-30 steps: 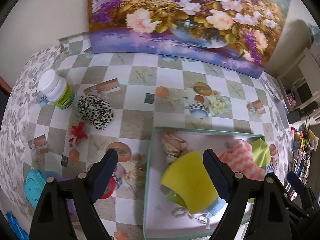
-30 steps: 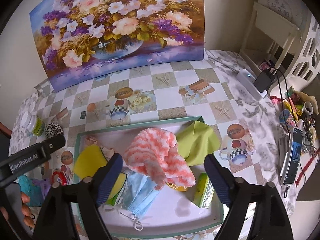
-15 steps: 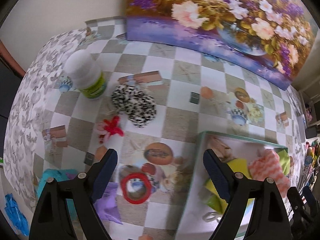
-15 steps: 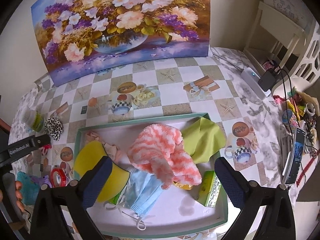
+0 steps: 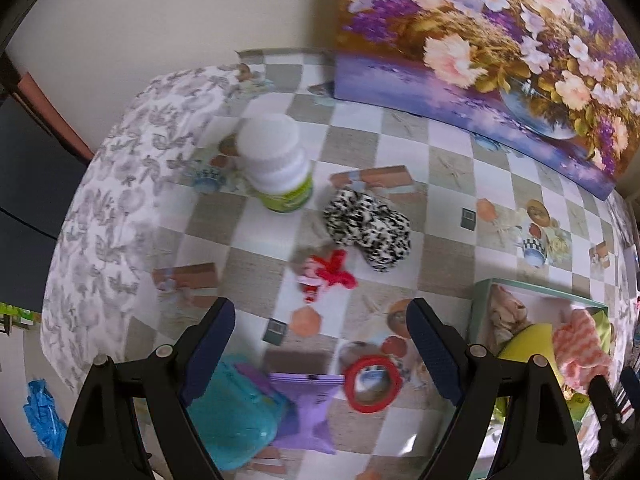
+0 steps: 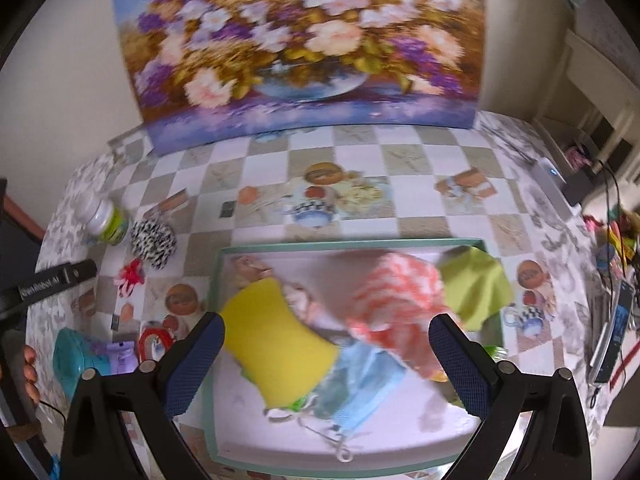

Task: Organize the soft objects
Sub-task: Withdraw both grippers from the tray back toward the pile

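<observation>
Left gripper (image 5: 320,344) hung over the checked tablecloth (image 5: 404,148), jaws spread wide, nothing between them. Nearest, by its left finger, lay a teal case (image 5: 236,416), touching a purple packet (image 5: 310,408); a red tape ring (image 5: 374,383) lay just beside the packet. Farther out, a small red bow (image 5: 330,276) lay loose on the cloth. Beyond it lay a black-and-white scrunchie (image 5: 370,230), close to the bow; whether they touched could not be told. A white bottle (image 5: 278,162) with a green label stood upright just past the scrunchie. A flower painting (image 5: 500,32) leaned against the wall at the back.

Right gripper (image 6: 326,360) was over the green-rimmed tray (image 6: 214,344), also spread wide and holding nothing. In the tray, nearest, lay a blue face mask (image 6: 360,388), its edge under a yellow sponge (image 6: 276,344). Behind these sat a pink-and-white knit cloth (image 6: 396,304), blurred, and a green cloth (image 6: 474,290) hanging over the right rim. A beige fabric piece (image 6: 250,270) sat in the far left corner. Scrunchie and bow were outside the tray, to its left.
</observation>
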Demonstrator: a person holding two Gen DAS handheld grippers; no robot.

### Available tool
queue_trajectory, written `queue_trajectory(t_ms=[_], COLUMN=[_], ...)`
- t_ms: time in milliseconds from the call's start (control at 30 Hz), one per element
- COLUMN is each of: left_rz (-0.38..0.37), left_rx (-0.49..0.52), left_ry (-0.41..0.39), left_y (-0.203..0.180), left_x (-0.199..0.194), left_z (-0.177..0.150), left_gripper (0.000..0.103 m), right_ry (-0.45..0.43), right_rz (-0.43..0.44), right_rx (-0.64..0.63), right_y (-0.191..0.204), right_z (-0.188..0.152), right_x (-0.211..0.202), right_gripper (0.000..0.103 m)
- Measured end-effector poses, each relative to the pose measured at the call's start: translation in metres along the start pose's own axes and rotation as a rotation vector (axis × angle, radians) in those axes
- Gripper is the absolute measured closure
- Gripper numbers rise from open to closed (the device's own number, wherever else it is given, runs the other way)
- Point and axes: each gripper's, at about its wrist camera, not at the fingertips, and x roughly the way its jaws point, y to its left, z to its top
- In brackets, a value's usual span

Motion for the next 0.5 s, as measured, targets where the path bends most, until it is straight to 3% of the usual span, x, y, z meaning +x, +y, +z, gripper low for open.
queue_trajectory(t_ms=[500], left_rz=[-0.013], left_rx=[-0.050], left_ry=[0.012], left_y=[0.041], left_x=[0.003], left_z=[0.001], left_gripper=[0.015], right_ry=[0.022], right_rz=[0.031], right_rx=[-0.117], right_y=[0.067], right_z=[-0.006], right_x=[0.016], right_gripper=[0.000])
